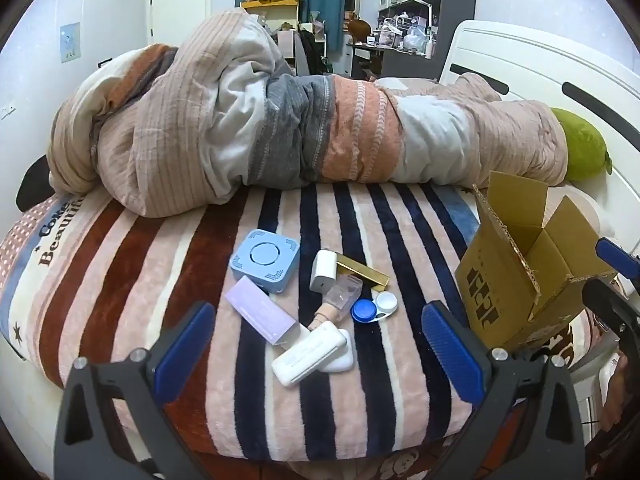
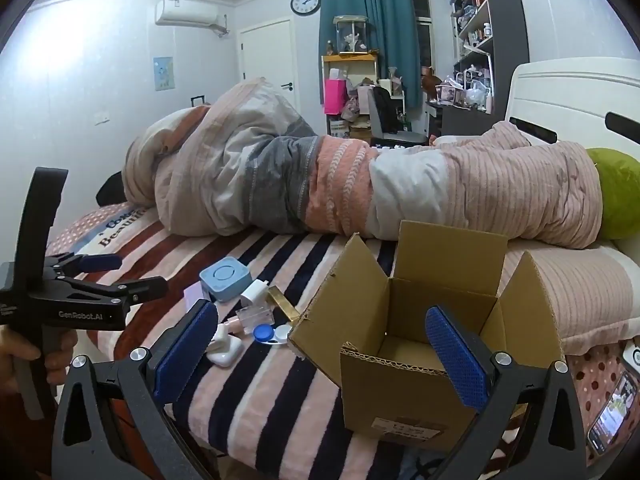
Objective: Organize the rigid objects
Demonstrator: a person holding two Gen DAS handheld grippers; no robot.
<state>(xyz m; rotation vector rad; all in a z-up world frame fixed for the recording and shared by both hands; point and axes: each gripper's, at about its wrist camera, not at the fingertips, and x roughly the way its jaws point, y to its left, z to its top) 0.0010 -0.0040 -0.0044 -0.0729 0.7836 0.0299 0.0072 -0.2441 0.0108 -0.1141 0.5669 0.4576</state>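
Note:
Small rigid items lie in a cluster on the striped blanket [image 1: 160, 272]: a light blue square box [image 1: 265, 260], a lilac bar [image 1: 262, 314], a white charger [image 1: 323, 270], a gold bar [image 1: 362, 272], a clear bottle [image 1: 338, 298], a blue-and-white lens case [image 1: 374, 308] and white cases [image 1: 310, 352]. An open cardboard box [image 2: 420, 344] stands to their right, also in the left wrist view [image 1: 516, 276]. My left gripper [image 1: 320, 344] is open above the white cases. My right gripper [image 2: 324, 348] is open at the box's near rim.
A rolled quilt [image 1: 280, 120] lies across the bed behind the items. A green cushion [image 2: 620, 196] rests at the headboard. A phone [image 2: 610, 416] lies at the bed's right edge. The left gripper's body [image 2: 80, 304] shows in the right wrist view.

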